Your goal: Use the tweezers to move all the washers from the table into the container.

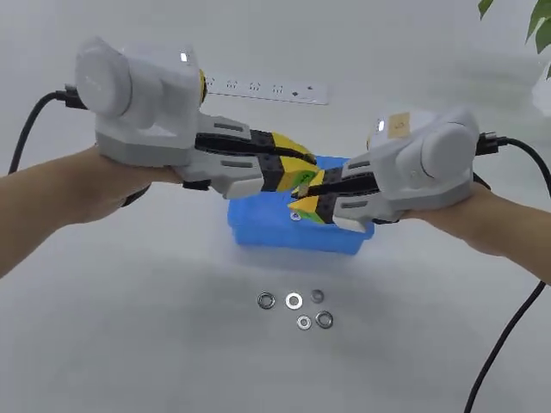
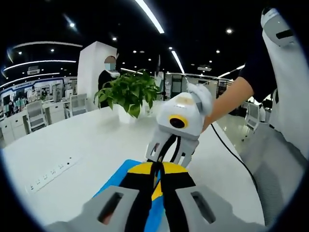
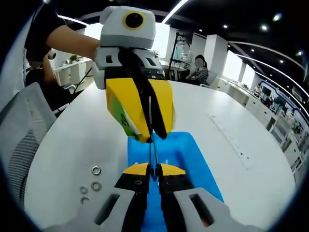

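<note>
Clasping tweezers (image 3: 151,150) above blue container (image 1: 258,229)

The head view looks forward and down from above the table's (image 1: 129,361) near edge, close over the left gripper (image 1: 306,176) and right gripper (image 1: 297,202). The left gripper view sits low and faces almost level across the table toward the plant (image 2: 128,92). The right gripper view faces the opposite way, tilted down. Each gripper view has the other gripper close ahead. All three share the blue container (image 1: 258,231) and the power strip (image 1: 267,88); the head and right gripper views share the washers (image 1: 294,303) and the tweezers (image 3: 151,140).
</note>
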Tool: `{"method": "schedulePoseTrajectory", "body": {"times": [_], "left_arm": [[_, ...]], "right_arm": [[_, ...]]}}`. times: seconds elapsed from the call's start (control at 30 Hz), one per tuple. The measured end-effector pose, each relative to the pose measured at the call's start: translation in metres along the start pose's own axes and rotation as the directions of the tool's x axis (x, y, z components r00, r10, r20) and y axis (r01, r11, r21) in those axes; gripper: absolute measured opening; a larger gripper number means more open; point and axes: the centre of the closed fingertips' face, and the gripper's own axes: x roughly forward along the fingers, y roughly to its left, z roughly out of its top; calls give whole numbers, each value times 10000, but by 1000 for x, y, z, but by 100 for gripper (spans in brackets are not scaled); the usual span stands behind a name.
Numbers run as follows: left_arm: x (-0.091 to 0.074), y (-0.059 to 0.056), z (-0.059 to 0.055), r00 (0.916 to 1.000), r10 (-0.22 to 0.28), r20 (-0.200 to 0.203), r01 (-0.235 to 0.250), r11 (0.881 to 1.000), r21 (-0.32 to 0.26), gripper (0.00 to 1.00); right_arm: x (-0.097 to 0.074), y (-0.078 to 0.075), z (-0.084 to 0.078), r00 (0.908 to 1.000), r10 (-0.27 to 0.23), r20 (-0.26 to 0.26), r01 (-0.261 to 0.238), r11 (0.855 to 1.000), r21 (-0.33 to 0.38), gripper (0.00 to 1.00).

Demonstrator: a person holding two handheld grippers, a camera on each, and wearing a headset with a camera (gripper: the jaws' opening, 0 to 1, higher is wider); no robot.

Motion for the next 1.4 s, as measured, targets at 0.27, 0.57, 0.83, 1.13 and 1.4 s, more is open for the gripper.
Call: {"method": "schedulePoseTrajectory", "body": {"times": [0.27,0.57,0.83,1.13,1.4], "left_arm": [[-7,-3,1,9989,154,-437,-104,9936,1121,5],[-8,-1,15,9972,501,-553,-390,9818,1860,5],[-18,-4,32,9955,823,-465,-713,9768,2018,5],[-40,-18,43,9916,1213,-452,-1083,9687,2232,5],[-50,-41,32,9900,1297,-564,-1159,9724,2023,5]], "right_arm": [[0,4,4,10000,16,-43,-17,9996,-286,10],[-9,-2,17,9986,-532,10,532,9966,-624,17],[-27,0,33,9930,-912,751,922,9957,-100,27],[-62,19,31,9876,-1295,884,1316,9911,-184,38],[-91,40,16,9658,-2311,1174,2214,9710,897,50]]}}
